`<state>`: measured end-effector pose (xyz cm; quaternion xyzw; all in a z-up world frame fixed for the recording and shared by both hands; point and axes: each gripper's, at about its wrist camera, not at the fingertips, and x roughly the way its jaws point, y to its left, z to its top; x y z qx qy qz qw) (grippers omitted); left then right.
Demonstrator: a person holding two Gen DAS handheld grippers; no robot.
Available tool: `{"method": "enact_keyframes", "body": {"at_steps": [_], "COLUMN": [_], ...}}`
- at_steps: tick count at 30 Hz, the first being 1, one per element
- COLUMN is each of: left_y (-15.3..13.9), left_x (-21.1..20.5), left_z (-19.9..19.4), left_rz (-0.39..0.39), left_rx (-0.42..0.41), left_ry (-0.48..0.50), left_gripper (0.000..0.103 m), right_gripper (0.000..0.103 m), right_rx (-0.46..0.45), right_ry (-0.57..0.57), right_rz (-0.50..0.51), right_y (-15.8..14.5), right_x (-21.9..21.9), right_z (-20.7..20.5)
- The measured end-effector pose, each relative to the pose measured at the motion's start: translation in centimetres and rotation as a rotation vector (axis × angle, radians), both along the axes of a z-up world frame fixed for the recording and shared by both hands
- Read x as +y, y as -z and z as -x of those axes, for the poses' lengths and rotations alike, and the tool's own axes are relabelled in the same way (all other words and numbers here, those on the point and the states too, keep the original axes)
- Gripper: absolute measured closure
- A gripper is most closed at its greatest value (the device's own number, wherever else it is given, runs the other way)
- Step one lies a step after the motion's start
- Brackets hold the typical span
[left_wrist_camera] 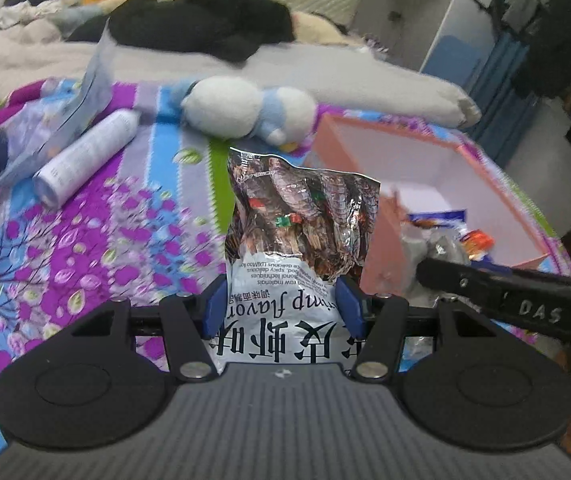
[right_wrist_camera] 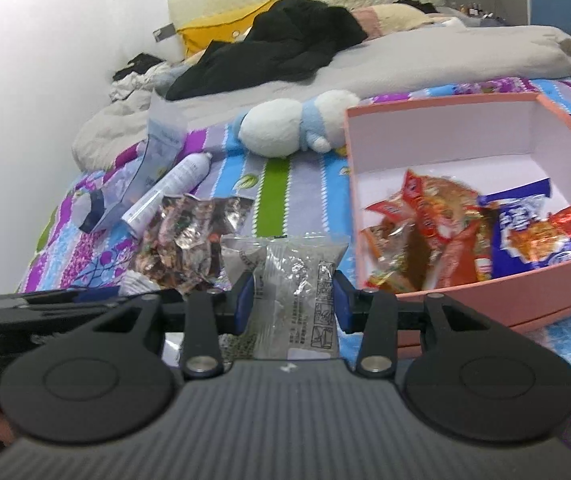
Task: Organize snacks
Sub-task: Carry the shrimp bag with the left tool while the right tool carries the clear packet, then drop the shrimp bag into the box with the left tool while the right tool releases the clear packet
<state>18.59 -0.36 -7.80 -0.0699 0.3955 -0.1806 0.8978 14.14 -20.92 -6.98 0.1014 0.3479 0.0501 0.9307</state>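
While clamped between the left tongs (left_wrist_camera: 283, 308), the shrimp snack bag (left_wrist_camera: 301, 216) sticks forward.

My left gripper (left_wrist_camera: 283, 308) clamps a shrimp snack bag (left_wrist_camera: 301, 224) above the bedspread (left_wrist_camera: 85, 248); pink box (left_wrist_camera: 437, 168) to its right holds packets.

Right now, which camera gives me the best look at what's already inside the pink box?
The right wrist view. It looks down into the pink box and shows the red and orange snack packets and a blue packet on its floor. In the left wrist view the box's near wall and the right gripper's arm hide most of them.
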Motion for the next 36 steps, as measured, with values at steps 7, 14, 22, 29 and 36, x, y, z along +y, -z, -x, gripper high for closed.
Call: {"method": "enact_keyframes", "body": {"at_steps": [7,14,22,29,36], "left_y": [-3.7,-4.6,-4.6,-4.4,-2.4], "left_x": [-3.6,-9.5,-13.9,-17.4,-19.8], "left_z": [0.6,-0.8,-4.0,-8.0,-11.4], "left_rz": [0.08,0.087,0.074,0.047,0.001], "left_rx": [-0.06,-0.05,-0.043,-0.048,-0.007], "left_ry": [0.039,0.13,0.189,0.203,0.191], "left_gripper": [0.04,0.04,0.04,0.04,0.04], "right_gripper": [0.059,0.059,0.059,0.058,0.058], "right_rx": [-0.061,-0.103,-0.146,-0.141,-0.116], "right_ry": [0.051,0.135,0.211,0.253,0.254], "right_rz": [0.004,0.025,0.061,0.064,0.04], "right_y": [-2.2,-3.5,-4.5,-3.8,-0.9], "right_x": [-3.7,-7.1,-10.9,-13.8,-15.8], "right_z": [2.0,3.0,1.8,-1.2,-4.5]}}
